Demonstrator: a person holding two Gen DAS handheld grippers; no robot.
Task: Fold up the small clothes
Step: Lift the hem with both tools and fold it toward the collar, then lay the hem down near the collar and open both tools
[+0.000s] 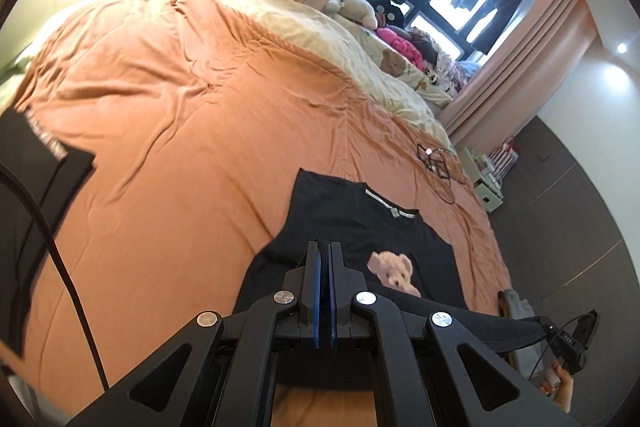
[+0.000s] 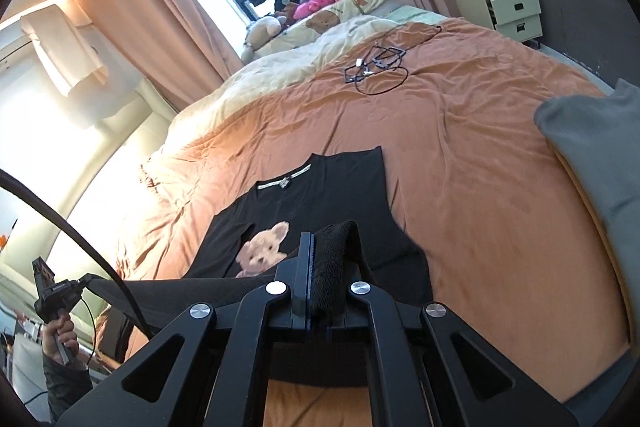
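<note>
Left gripper (image 1: 325,247) and right gripper (image 2: 316,239) are each clamped on the lifted hem of the black sleeveless bear-print shirt (image 1: 360,227), low-centre in both frames on the orange quilted bedspread (image 1: 180,107). Step in hand appears to be the bottom-to-top fold; the next move calls for carrying the hem level toward the collar and laying it square

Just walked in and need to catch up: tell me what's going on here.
A person holding a gripper in each hand is folding a black T-shirt with a teddy bear print on an orange bedspread. The left gripper and the right gripper are each shut on the shirt's bottom hem, lifted off the bed. The collar end lies flat, so the fold is not yet laid.
</note>
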